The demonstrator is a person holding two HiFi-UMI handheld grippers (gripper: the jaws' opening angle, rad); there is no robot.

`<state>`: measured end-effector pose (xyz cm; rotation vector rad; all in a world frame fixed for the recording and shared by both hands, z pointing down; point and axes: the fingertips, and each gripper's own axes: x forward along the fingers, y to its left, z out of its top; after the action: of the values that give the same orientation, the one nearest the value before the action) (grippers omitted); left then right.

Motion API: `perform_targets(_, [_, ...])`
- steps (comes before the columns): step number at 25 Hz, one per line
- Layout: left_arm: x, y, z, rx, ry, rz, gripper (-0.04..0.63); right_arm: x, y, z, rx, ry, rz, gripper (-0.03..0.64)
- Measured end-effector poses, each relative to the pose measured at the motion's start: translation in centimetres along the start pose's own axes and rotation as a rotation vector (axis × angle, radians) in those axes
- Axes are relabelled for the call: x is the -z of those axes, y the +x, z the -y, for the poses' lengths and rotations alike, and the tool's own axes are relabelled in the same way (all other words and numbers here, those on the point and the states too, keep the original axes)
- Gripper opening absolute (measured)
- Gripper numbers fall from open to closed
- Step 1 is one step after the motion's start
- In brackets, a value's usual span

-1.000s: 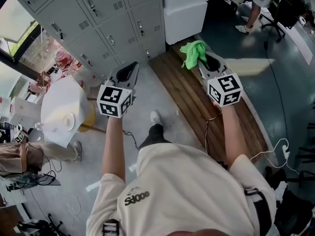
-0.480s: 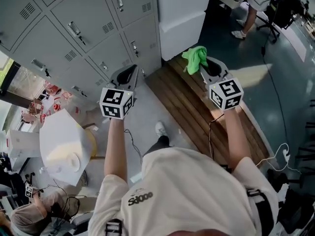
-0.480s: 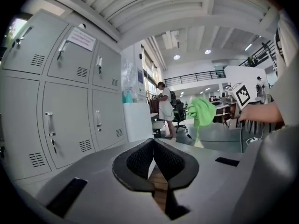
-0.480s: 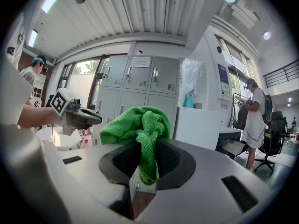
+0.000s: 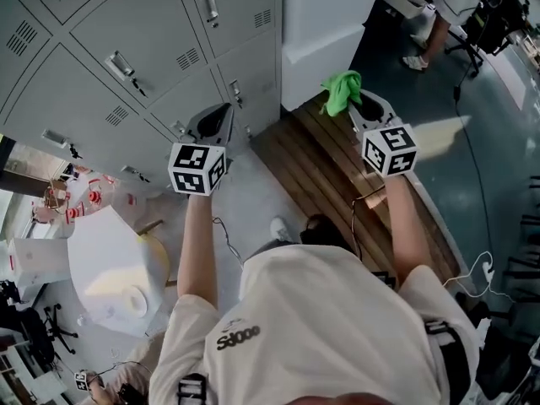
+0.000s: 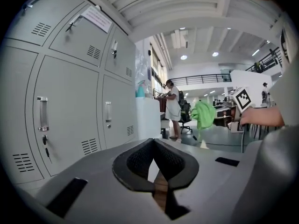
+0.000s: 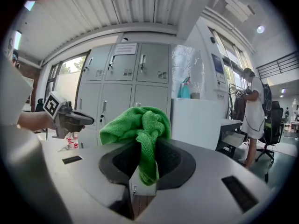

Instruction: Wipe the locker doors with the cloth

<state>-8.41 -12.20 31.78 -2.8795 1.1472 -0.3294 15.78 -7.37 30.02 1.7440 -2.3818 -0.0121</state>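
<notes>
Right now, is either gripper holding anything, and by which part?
The right gripper pinches the green cloth by a bunched fold; the left gripper is shut on nothing.

1. A white cabinet [image 5: 321, 24] stands upright on the floor, and a teal bottle [image 7: 185, 90] sits on top of it.
2. A strip of brown wooden planks [image 5: 312, 167] runs across the floor from the foot of the white cabinet.
3. A person in a pale top [image 6: 173, 108] stands beyond the white cabinet, with a dark office chair [image 7: 271, 125] just beside them.
4. A round white table [image 5: 114, 268] stands well apart from the white cabinet. Small red-and-white items [image 5: 80, 201] lie near the table, too small to identify.
5. A white cable [image 5: 477, 264] lies on the dark floor, well apart from the white cabinet, past the planks.
</notes>
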Motion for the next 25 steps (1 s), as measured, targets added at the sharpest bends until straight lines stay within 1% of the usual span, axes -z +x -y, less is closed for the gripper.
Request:
perform_targets(3, [0.3, 0.9, -1.3, -0.002, -0.004, -0.005, 0.018, 0.3, 1.8, 0.8, 0.012, 0.008, -0.009, 0.069])
perform_targets(6, [1.2, 1.7, -2.4, -0.008, -0.021, -0.013, 0.018, 1.0, 3.5, 1.5, 0.026, 0.0, -0.041, 0.069])
perform_targets(9, [2.0, 3.1, -3.5, -0.018, -0.021, -0.02, 0.018, 2.2, 5.7, 2.6, 0.025, -0.008, -0.07, 0.07])
perform_targets(13, [2.3, 5.3, -6.0, -0.09, -0.061, 0.01, 0.018, 3.9, 9.6, 4.6, 0.01, -0.001, -0.096, 0.069])
perform_targets(16, [2.2, 7.8, -7.8, -0.14, -0.064, 0.007, 0.018, 4.4, 13.5, 6.4, -0.008, -0.004, -0.103, 0.069])
perform_targets(19, [2.2, 10.3, -9.4, -0.148, -0.089, -0.007, 0.018, 5.1, 17.6, 7.5, -0.047, -0.034, -0.121, 0.069])
perform_targets(22, [2.9, 12.6, -10.3, -0.161, -0.07, -0.046, 0.018, 6.5, 21.5, 8.4, -0.085, -0.051, -0.139, 0.069])
perform_targets(25, [4.1, 14.5, -11.8, -0.182, -0.079, -0.072, 0.018, 8.3, 25.8, 8.8, -0.106, -0.076, -0.165, 0.069])
